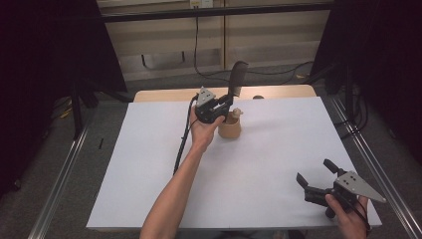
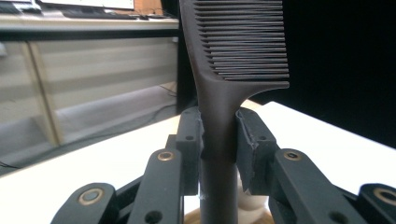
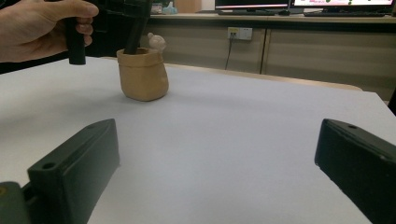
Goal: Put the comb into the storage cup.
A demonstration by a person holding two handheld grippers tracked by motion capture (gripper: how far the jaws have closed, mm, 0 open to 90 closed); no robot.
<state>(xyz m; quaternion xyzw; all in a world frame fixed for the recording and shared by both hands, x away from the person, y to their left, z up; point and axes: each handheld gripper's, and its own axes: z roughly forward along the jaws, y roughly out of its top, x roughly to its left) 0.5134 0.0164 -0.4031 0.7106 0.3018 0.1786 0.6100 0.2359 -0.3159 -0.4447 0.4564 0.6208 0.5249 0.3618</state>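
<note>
- L gripper, near the middle of the tabletop's far edge: jaws clamped on the handle of a dark comb. Left gripper view shows both pads pressed flat against the handle, teeth end up, comb upright.
- Comb's lower end sits inside a small tan pot w/ a pale knob-like bit at its rim. Right gripper view: dark handle goes down into the pot; can't tell whether the tip reaches the bottom.
- Pot stands upright on the white sheet, far-centre of the tabletop, just right of the L hand.
- R gripper, near-right corner of the tabletop: jaws spread wide, nothing between them; it lies well apart from the pot.
- Progress (judged): comb-into-pot mostly done, handle already in the mouth. Left to do: settle it fully if not bottomed, let go, back the L gripper off w/o tipping the pot.
- Risk (judged): pot looks light; a skewed release could tip it.
</note>
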